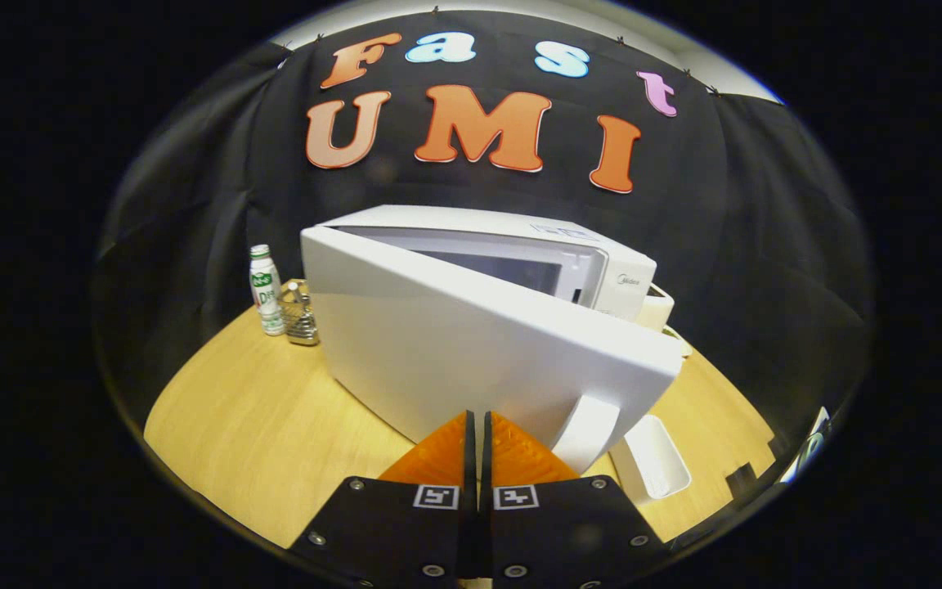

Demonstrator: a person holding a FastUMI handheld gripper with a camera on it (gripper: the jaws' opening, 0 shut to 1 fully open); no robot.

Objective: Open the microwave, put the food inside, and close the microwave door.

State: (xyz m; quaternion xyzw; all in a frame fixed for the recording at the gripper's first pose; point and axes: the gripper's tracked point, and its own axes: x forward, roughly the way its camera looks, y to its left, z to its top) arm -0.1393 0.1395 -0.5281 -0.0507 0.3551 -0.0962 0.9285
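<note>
On the wooden bench (pixel 258 425) my tongs (pixel 477 433) sit clenched and empty against the half-open microwave door (pixel 471 343), stiff and light-swinging, best taken by its handle (pixel 589 433).

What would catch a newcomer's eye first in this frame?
The white microwave stands in the middle of the wooden table, its door swung partly open just ahead of the gripper, whose fingers are closed together with nothing between them. The door's handle hangs just beside the fingertips, with a small white tray on the table below it. A small bottle stands beyond the microwave's hinge side.
</note>
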